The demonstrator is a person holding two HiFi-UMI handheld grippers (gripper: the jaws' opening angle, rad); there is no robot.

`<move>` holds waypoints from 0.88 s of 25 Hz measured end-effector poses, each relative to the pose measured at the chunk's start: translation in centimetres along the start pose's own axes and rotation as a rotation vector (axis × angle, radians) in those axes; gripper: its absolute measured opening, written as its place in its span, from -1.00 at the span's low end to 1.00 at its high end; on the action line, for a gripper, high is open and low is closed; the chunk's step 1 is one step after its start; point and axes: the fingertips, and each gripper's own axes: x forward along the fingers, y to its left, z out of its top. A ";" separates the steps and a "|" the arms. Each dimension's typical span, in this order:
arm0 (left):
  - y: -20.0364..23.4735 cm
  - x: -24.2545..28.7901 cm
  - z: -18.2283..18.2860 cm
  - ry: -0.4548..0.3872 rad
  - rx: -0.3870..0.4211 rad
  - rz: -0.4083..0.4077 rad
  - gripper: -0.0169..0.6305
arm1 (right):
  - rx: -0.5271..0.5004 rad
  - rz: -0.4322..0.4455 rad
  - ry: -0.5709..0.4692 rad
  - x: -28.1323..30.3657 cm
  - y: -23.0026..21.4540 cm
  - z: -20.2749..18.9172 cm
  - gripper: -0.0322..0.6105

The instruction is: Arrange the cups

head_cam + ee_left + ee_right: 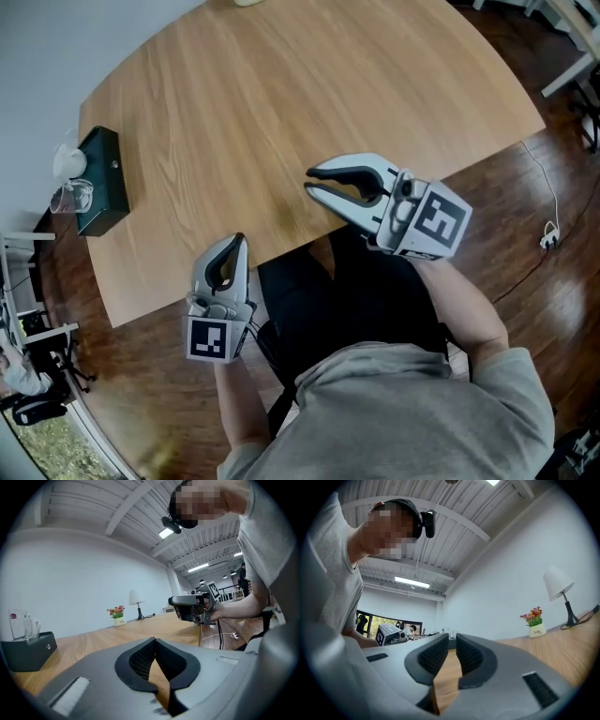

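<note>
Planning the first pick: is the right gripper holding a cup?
No, the right gripper has its jaws shut on nothing, with only the wooden table showing between them.

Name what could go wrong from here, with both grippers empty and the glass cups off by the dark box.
1. The glass cups stand at the table's left edge by the dark box; a clumsy approach could push them off.
2. The left gripper and right gripper are both shut; reaching in without opening could knock the cups over.
3. Clear glass may slip between the pads.
</note>
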 end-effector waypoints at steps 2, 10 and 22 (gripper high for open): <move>0.0 0.0 0.0 -0.009 0.013 0.001 -0.92 | 0.006 0.006 -0.002 0.1 0.1 0.1 -0.77; -0.7 0.4 0.2 0.017 0.041 -0.001 -0.91 | 0.016 0.023 -0.016 0.3 0.5 0.3 -0.77; 0.2 -0.2 0.4 -0.052 -0.019 -0.009 -0.91 | -0.030 0.020 -0.033 0.0 0.4 0.6 -0.77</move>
